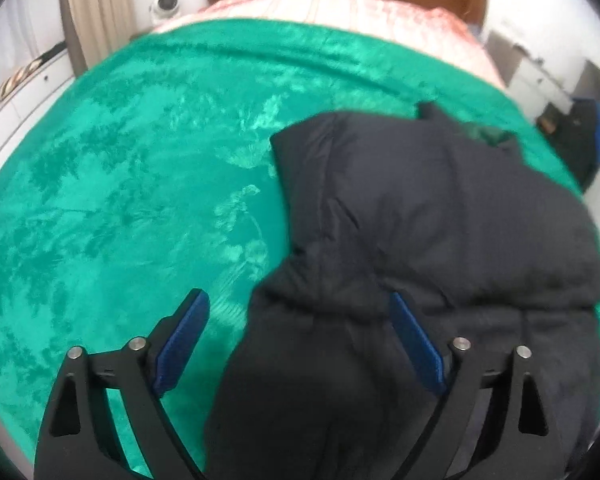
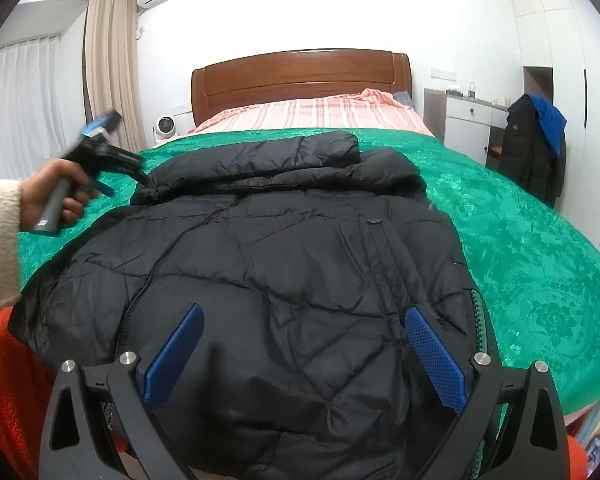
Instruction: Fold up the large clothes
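A black quilted puffer jacket (image 2: 280,260) lies flat on the green bed cover (image 2: 540,264), zipper side up, with a sleeve (image 2: 260,156) folded across its far end. My right gripper (image 2: 304,312) hovers open over the jacket's near part with nothing between its pads. My left gripper (image 1: 296,300) is open too, pointing steeply down over the jacket's (image 1: 440,208) left edge; one finger is above the cover, the other above the fabric. In the right wrist view a hand (image 2: 56,192) in a cream sleeve holds that gripper at the jacket's far left corner.
Beyond the green cover (image 1: 120,180) are a pink striped sheet (image 2: 312,114) and a wooden headboard (image 2: 300,76). A small white fan (image 2: 165,126) stands left of the bed by a curtain. A white cabinet (image 2: 466,124) and a hanging dark coat (image 2: 532,152) stand at the right.
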`<state>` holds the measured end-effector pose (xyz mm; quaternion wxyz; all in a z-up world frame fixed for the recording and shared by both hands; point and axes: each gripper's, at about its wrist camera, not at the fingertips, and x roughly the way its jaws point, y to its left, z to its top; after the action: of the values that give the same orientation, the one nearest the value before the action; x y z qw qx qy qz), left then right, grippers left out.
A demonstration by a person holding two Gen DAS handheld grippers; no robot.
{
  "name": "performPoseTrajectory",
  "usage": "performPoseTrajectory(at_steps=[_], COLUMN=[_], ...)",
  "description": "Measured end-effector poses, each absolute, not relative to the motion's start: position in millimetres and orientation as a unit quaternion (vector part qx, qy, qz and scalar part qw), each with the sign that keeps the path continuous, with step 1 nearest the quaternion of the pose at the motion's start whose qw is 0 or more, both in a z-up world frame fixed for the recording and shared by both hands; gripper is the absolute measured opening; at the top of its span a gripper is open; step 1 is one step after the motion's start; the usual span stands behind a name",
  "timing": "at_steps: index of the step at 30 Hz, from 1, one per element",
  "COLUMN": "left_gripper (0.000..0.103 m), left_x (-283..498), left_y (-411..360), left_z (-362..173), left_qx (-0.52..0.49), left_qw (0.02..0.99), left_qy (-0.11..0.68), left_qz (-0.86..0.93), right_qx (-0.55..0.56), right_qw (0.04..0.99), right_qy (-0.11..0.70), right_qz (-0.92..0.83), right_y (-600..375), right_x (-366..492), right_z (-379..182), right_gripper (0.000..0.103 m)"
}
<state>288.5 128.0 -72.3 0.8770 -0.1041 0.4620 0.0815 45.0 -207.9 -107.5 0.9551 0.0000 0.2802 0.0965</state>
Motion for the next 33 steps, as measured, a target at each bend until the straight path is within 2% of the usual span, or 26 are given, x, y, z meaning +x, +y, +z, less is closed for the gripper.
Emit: performPoseTrajectory(at_steps=[6,14,20,33], left_gripper=[0.099,0.099,0.099,0.103], left_x=[215,139,138,131], left_y=[137,122,96,120], left_z=[-54,-86,-111,-136], left_qx=[-0.074,-0.093,-0.056,-0.127], left_qw=[0.898,0.905,0.908,0.895], left_qy=[0.430,0.411,0.412,0.424], left_qz=[0.061,0.048,0.047,0.047], right_qx=[-0.004,-0.018,-0.034,-0.037], right_qw=[0.956,0.954,0.948,0.939], right_qy=[0.273,0.277,0.299,0.323], right_qz=[0.109,0.113,0.107,0.108], right_y=[-203,-195,-189,-185], right_x=[42,41,46,51], right_z=[-105,-107,-118,-132], right_gripper=[0.100,0.100,0.100,0.102])
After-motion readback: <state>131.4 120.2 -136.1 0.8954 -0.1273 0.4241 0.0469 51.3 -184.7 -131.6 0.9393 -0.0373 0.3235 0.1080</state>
